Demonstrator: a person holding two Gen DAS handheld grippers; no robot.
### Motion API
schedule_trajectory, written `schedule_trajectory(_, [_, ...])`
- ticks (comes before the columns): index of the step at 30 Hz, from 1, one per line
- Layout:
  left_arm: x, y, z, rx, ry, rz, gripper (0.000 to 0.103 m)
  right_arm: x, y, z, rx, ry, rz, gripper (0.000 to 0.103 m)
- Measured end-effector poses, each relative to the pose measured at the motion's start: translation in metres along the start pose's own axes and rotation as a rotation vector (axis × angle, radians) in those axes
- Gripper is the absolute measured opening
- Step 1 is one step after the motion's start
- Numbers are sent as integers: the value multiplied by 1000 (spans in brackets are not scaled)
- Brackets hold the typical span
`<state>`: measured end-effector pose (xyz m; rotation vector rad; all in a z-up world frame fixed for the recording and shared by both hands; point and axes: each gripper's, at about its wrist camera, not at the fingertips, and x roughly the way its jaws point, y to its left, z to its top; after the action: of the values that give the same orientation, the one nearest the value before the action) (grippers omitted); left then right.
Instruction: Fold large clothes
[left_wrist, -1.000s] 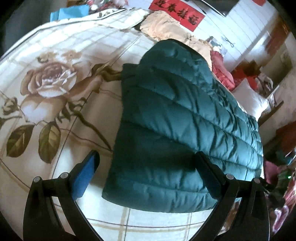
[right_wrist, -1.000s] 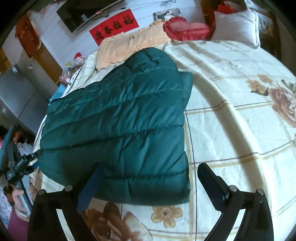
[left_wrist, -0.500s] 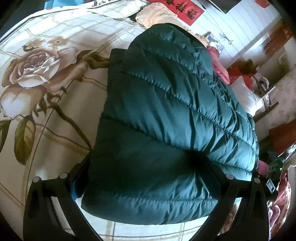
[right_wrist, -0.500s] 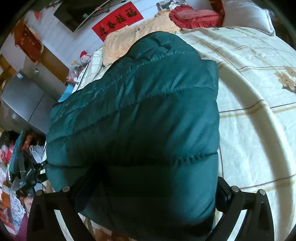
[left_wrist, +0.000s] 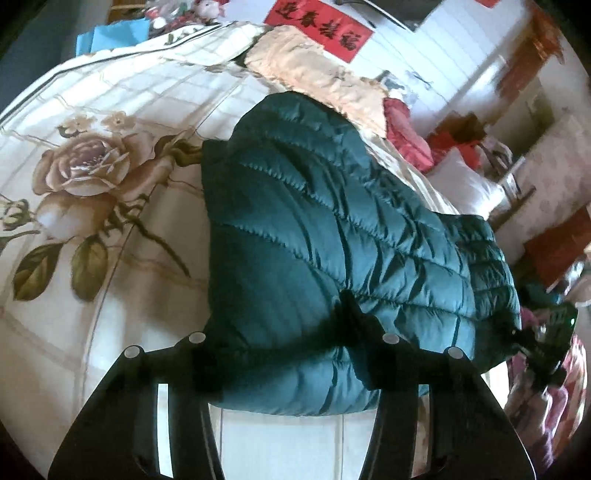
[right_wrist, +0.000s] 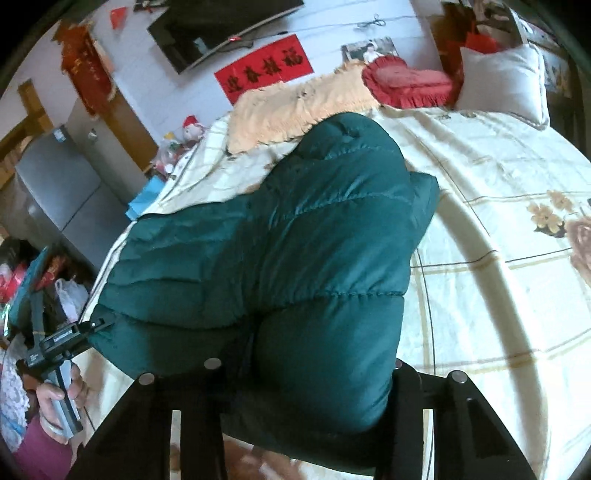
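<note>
Both hand-held grippers closed, pinching jacket (left_wrist: 314, 229) hem, now lifted.

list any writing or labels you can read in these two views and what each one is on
"迎春接福": black characters on the red banner on the white wall behind the bed, also seen in the left wrist view.
White label text on the black body of the left gripper, seen from the right wrist: too small to read.
Framed picture by the red cushion: no legible text.
Green puffer jacket: no visible label.

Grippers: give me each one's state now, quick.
Left gripper: just closed, pinching the green puffer jacket.
Right gripper: just closed, gripping the same jacket.
</note>
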<state>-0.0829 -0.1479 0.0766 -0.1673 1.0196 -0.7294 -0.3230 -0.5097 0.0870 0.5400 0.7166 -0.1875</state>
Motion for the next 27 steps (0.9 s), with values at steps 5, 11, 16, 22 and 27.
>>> schedule_trajectory(5, [-33,6,-36,21,45,-30,49,-28,-1,-29,7,39,47,43])
schedule_trajectory(11, [-34,4,-75,43,50,46,61,-24,-22,-63,71,106,-20,59])
schedule_trajectory(16, [-36,4,-83,21,2,120,70,-18,-22,-66,53,108,-160,82])
schedule_trajectory(22, [-58,-10,-98,46,-44,223,70,-44,-10,-67,50,64,-245,82])
schedule_trajectory(27, [-77,-27,-108,102,-102,296,70,-75,12,-76,24,-8,-302,82])
